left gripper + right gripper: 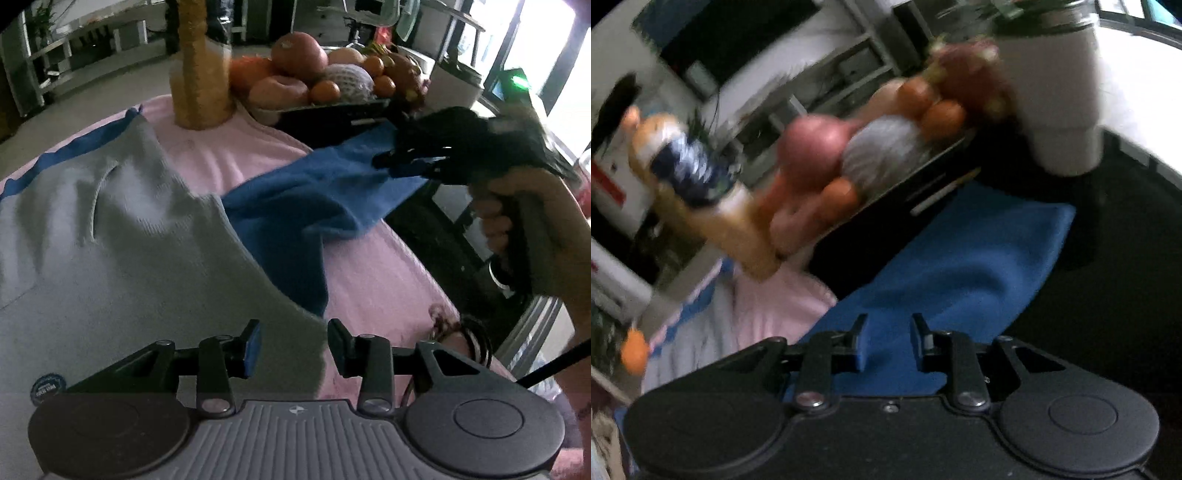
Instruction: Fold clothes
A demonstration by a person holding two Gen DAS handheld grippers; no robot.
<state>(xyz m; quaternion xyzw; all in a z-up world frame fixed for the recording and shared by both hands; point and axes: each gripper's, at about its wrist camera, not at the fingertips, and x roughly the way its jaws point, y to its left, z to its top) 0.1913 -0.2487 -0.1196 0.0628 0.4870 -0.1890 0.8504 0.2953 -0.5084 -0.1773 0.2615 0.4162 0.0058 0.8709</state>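
**Blue sleeve in play at the right of the frame**

The grey-and-blue garment lies spread over the pink cloth on the tabletop, its blue sleeve stretched toward the fruit tray. The right tongs sit at the sleeve's end; whether they pinch it, I cannot tell. The left tongs hover spread over the grey hem. Next, I'd judge, the sleeve folds across the body.
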